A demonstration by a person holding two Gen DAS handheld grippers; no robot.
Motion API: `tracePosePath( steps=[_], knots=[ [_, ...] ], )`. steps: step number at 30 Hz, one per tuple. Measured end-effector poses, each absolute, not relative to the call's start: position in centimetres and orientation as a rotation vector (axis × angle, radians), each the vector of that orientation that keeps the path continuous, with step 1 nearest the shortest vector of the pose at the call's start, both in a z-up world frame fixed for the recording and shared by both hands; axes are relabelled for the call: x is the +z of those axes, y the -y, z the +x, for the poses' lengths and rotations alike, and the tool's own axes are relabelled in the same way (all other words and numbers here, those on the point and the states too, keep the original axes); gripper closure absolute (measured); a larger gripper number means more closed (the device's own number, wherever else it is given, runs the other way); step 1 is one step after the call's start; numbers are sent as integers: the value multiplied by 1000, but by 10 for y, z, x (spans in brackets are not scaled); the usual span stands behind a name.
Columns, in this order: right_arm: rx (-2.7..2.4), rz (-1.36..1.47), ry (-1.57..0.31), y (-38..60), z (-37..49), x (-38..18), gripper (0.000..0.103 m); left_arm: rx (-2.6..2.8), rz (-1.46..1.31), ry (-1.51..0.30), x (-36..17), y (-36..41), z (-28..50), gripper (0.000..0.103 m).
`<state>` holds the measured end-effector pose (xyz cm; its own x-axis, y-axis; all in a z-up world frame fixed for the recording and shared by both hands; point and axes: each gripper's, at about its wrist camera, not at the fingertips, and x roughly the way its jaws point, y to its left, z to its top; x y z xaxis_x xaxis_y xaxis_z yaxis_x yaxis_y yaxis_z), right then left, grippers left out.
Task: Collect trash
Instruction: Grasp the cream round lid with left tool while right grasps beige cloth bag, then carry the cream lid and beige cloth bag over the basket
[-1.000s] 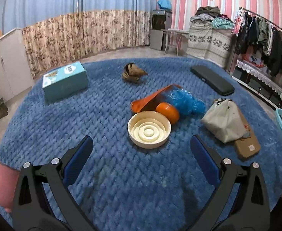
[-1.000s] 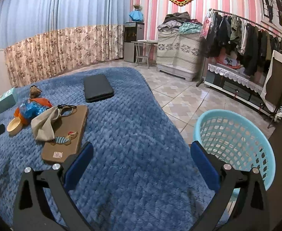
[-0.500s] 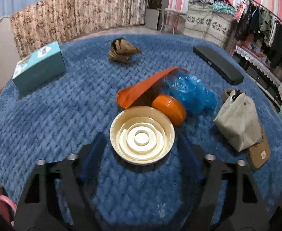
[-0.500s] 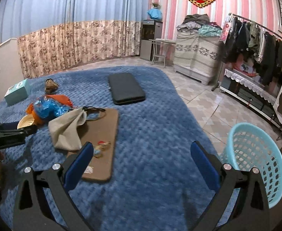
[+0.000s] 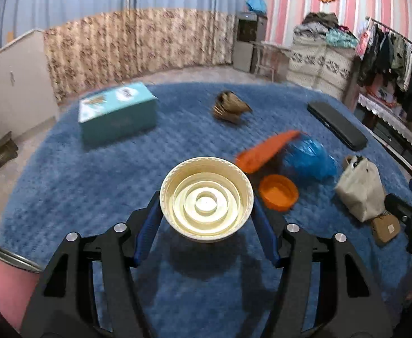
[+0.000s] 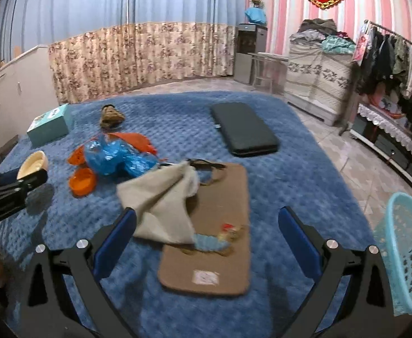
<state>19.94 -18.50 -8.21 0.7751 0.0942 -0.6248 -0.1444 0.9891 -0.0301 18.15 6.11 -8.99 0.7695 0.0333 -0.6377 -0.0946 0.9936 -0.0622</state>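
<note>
The left gripper (image 5: 207,219) is closing, its fingers against the cream bowl (image 5: 206,198) (lifted off the blue rug (image 5: 93,186)), while the right gripper (image 6: 207,239) gapes open.

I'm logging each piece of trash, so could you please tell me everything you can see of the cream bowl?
The cream bowl is round and looks like thin plastic, with a beaded rim and raised rings inside around a small middle cup. It appears empty and sits upright, lifted off the blue rug, its shadow below. The left gripper is closing on it, a blue pad at each side of its rim. The orange lid lies just beside it.
</note>
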Motion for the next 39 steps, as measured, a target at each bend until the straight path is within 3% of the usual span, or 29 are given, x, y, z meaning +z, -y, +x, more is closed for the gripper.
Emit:
tracePosePath(
  steps=[9,11,12,14,15,16,20,30,39],
  knots=[
    [164,-105,-778,161,228,-102,6,87,-119,-639,-89,-68,171,42],
    [157,-106,-772,160,229,-104,17,89,-105,-633,-88,-66,171,42],
    [158,-106,-775,160,229,-105,27,89,-101,-633,-88,-65,171,42],
    [174,-99,-781,159,229,-107,36,89,-96,-638,-89,-67,172,42],
    [184,-98,-775,159,227,-107,50,89,-98,-642,-89,-67,173,42],
    [204,-97,-768,158,226,-105,57,91,-102,-647,-89,-68,174,42],
    [242,-84,-734,161,218,-99,72,95,-110,-654,-90,-70,176,42],
    [257,4,-678,211,195,-70,76,92,-50,-654,-87,-57,177,42],
    [133,44,-600,294,153,-38,76,-20,-39,-564,-42,-2,169,42]
  ],
)
